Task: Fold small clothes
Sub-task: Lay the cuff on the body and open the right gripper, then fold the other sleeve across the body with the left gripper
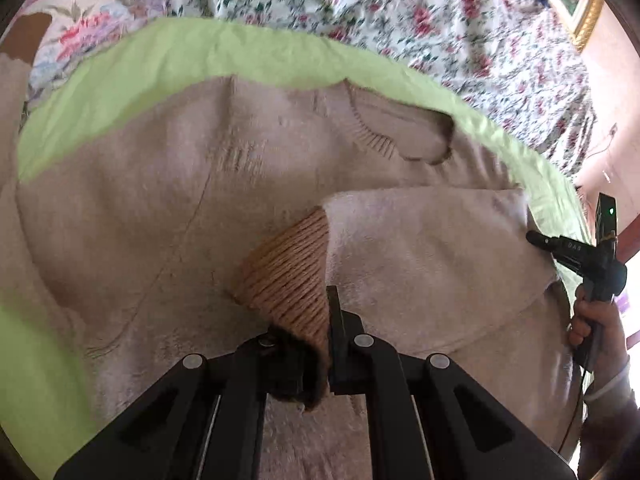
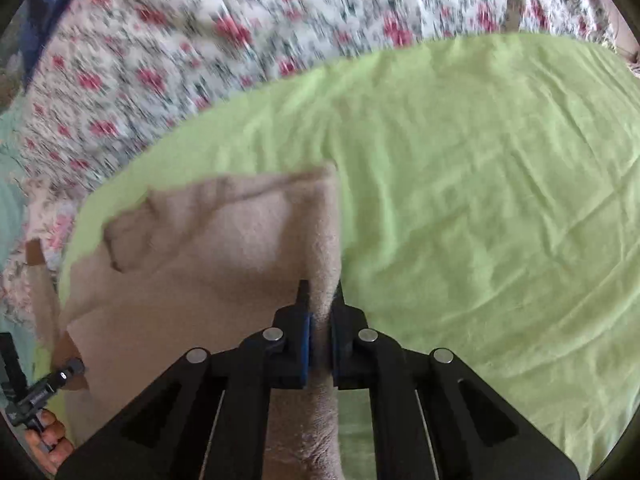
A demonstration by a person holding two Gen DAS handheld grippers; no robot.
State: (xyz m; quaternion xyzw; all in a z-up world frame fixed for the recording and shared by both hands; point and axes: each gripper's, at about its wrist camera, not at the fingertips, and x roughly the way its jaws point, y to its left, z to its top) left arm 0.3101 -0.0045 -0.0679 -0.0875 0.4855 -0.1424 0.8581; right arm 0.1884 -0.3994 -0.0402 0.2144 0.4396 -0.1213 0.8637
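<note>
From the left wrist view, a beige knitted sweater (image 1: 168, 216) lies spread on a light green sheet (image 1: 248, 56), its neckline (image 1: 400, 132) turned toward the far edge of the sheet. One sleeve (image 1: 420, 248) is folded across the body, and its ribbed tan cuff (image 1: 288, 272) runs down into the left tool (image 1: 316, 344), whose jaws are closed on the cuff; the cuff's very end is hidden between and under the black fingers. The near part of the sweater is cut off by the tool's frame. At the right edge the right tool (image 1: 538, 238) reaches the sweater's side, held by a hand (image 1: 596, 324) that is only partly in frame; from here its jaws cannot be made out. Beyond the green sheet a flowered bedspread (image 1: 400, 12) is smeared by blur, and a gilt picture frame (image 1: 584, 16) shows in the far corner. From the right wrist view, the right tool (image 2: 320, 304) is clamped shut on a raised fold of the sweater (image 2: 208, 240) along its edge, the fabric pinched between blue-lined pads (image 2: 306, 344) and hanging below them out of sight. The rest of the garment stretches away to the left on the sheet (image 2: 480, 184). At the lower left corner the left tool (image 2: 74, 368) and a few fingers of the other hand (image 2: 48, 436) are barely visible. The bedspread (image 2: 180, 60) behind is heavily blurred.
</note>
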